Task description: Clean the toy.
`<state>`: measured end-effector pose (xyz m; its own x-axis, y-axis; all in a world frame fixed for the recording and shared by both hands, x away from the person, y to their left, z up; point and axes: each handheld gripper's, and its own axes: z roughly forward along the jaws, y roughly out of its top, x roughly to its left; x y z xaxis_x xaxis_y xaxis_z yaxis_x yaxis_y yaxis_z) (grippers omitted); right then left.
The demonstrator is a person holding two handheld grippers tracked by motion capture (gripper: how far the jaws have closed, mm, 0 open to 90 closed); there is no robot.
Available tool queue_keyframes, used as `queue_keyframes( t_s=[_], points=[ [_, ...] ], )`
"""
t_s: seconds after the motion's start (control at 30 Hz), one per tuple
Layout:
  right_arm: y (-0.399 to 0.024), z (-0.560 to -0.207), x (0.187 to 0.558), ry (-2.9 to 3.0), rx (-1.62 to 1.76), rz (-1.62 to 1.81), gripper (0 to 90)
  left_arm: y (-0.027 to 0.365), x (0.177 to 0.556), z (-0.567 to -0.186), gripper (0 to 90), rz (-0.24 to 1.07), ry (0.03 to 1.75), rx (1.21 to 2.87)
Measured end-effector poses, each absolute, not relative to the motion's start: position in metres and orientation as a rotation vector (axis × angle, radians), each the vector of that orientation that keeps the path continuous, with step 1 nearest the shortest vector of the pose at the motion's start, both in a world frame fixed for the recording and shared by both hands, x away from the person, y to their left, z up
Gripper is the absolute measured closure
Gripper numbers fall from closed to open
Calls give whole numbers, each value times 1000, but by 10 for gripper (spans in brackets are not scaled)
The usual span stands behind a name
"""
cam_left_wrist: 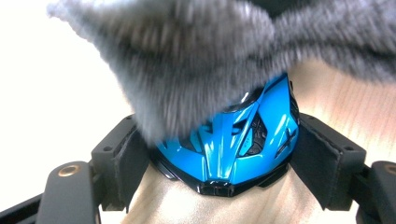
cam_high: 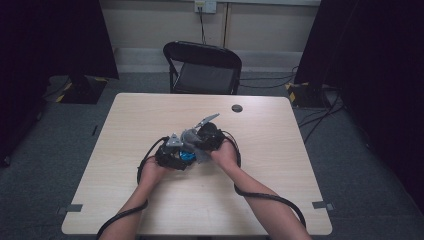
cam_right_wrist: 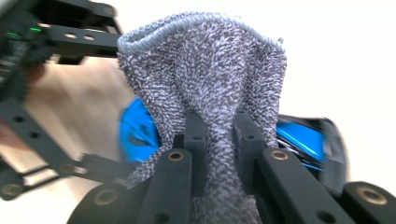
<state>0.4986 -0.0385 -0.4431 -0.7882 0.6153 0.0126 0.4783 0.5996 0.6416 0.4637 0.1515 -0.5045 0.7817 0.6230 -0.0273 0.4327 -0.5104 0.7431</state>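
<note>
left gripper (cam_left_wrist: 219, 154): fingers clamp blue toy car (cam_left_wrist: 233, 144), steadying it above surface (cam_high: 150, 115) centre | right gripper (cam_right_wrist: 219, 135): fingers pinch grey cloth (cam_right_wrist: 205, 70), draped over car's far side, likely for wiping it

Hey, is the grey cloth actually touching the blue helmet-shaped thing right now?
Touching. In the left gripper view the grey cloth drapes onto the top of the blue helmet-shaped thing with no gap. The right hand-held gripper pinches the cloth.
</note>
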Motion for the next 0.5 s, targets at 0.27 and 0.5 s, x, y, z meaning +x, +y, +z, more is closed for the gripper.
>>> queue_keyframes(
  t_s=[0.27,0.5],
  points=[
    [-58,-446,508,2582,1002,966,794,151,464,-505,235,313,781,2188],
    [-68,-446,514,2534,1041,966,793,151,464,-505,235,313,781,2188]
  ],
)
